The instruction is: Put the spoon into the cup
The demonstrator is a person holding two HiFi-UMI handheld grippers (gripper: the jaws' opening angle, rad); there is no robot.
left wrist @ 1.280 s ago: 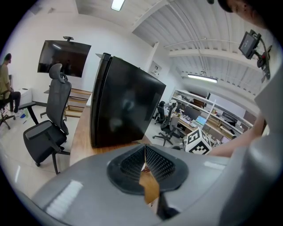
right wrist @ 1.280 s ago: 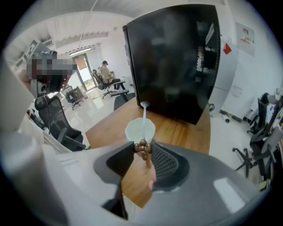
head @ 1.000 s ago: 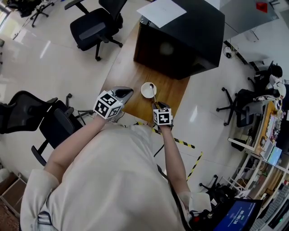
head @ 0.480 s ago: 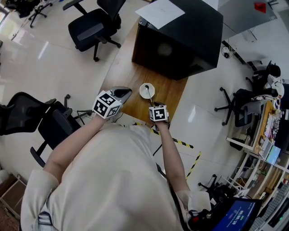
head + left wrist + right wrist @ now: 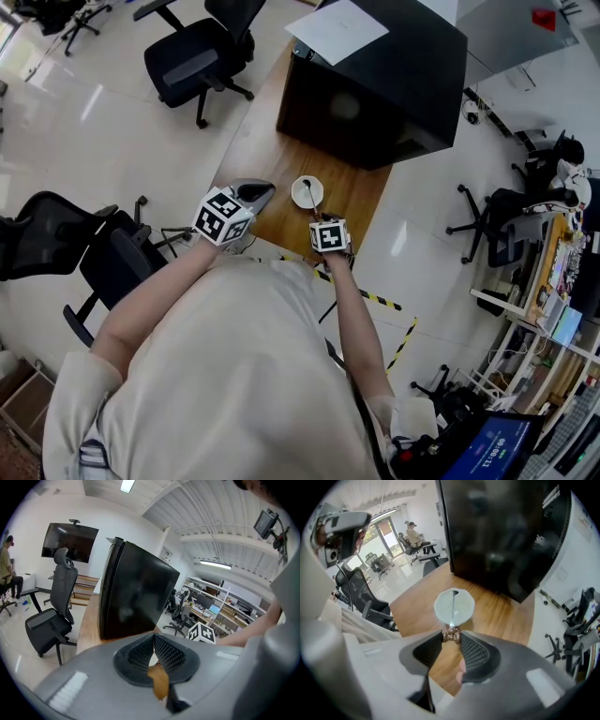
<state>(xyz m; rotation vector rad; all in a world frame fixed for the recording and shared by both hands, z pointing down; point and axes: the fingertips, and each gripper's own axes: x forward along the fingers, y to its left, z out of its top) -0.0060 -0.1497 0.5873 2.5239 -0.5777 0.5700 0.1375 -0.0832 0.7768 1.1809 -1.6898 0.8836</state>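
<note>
Spoon (image 5: 453, 612) first: a slim silver-metal spoon with a brown knobbed handle end; its bowl sat down inside the small round white ceramic cup (image 5: 465, 605), against the side of the cup farthest from the person, and its shaft slanted up and back over the nearer rim. The right gripper (image 5: 451, 634) hung just above the cup on the person's side, pointing steeply down; its dark ribbed jaws stood partly closed and pinched the brown knob between their tips. That steep hold probably suited the job, since the spoon had to go in from above; gripping the very end kept the jaws clear of the rim.

The cup stood on a light brown wooden table (image 5: 267, 141), and a large black box (image 5: 375, 89) rose beyond the cup. The left gripper (image 5: 153, 638) rested to the left of the cup and well apart from it, its jaw tips together with nothing between them; it seemed parked there to stay out of the way, as the cup looked stable enough without steadying.

By my judgement the spoon was as good as placed but not yet let go; what remained was to open the right jaws and lift clear without dragging the handle, which could tip so light a cup.
</note>
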